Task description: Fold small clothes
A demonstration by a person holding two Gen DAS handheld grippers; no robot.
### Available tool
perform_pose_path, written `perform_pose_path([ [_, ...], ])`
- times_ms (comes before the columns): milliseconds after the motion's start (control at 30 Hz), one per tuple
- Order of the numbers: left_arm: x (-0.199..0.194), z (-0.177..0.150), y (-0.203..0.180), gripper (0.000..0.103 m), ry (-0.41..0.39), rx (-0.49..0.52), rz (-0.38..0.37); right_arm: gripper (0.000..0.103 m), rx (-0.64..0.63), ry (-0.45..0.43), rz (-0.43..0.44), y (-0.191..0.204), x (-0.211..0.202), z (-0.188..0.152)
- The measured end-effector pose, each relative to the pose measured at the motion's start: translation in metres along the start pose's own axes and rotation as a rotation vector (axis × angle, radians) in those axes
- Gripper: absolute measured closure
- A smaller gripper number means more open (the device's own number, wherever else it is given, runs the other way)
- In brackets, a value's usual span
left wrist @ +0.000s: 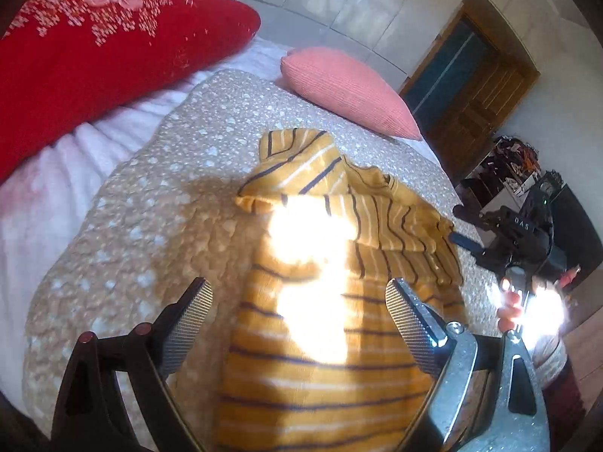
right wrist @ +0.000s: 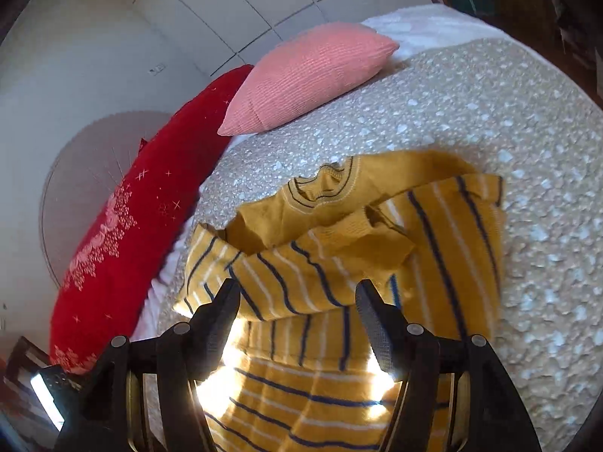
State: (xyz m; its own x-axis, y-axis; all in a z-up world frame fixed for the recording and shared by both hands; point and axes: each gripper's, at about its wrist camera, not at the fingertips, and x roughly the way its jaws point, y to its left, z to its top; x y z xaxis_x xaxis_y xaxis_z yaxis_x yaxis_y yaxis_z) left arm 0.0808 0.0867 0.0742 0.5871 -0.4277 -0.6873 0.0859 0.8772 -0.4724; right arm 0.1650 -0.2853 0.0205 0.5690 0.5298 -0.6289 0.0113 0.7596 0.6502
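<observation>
A small mustard-yellow sweater with navy and white stripes (left wrist: 331,320) lies on a beige blanket with white hearts (left wrist: 150,207); both sleeves are folded across its chest. My left gripper (left wrist: 297,301) is open above the sweater's lower body, jaws wide apart and empty. In the right wrist view the sweater (right wrist: 339,263) shows its collar and crossed sleeves. My right gripper (right wrist: 297,301) is open and empty over a folded sleeve. The right gripper also shows at the sweater's right edge in the left wrist view (left wrist: 467,241). A bright sun patch washes out part of the sweater.
A large red embroidered pillow (left wrist: 94,56) and a pink cushion (left wrist: 346,90) lie at the head of the bed, on a white sheet (left wrist: 56,188). A wooden door (left wrist: 471,86) and cluttered shelves (left wrist: 508,165) stand beyond the bed's right side.
</observation>
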Motion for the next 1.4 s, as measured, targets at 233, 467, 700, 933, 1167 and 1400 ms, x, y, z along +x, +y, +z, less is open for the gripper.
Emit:
perform_pose_path([
  [233,0.099,0.063,0.038,0.010,0.151,-0.253,-0.146,0.035,0.362,0.072,0.001,-0.014,0.067,0.017],
  [467,0.141,0.073,0.056,0.037,0.249,-0.320,-0.082,0.050,0.441,0.131,-0.168,-0.016,0.096,0.027],
  [700,0.111,0.081,0.038,0.087,0.212,-0.258,-0.142,0.099,0.169,0.066,-0.280,0.015,0.083,0.046],
  [933,0.041,0.089,0.002,0.092,0.014,-0.138,-0.165,0.099,-0.032,-0.206,-0.074,0.067,-0.008,0.069],
  [1167,0.054,0.035,0.003,0.092,0.119,-0.080,-0.062,0.099,0.145,-0.097,-0.186,-0.046,-0.011,-0.008],
  [1400,0.016,-0.020,0.022,0.068,0.070,-0.082,0.015,0.094,0.076,-0.116,-0.217,-0.060,-0.039,-0.071],
])
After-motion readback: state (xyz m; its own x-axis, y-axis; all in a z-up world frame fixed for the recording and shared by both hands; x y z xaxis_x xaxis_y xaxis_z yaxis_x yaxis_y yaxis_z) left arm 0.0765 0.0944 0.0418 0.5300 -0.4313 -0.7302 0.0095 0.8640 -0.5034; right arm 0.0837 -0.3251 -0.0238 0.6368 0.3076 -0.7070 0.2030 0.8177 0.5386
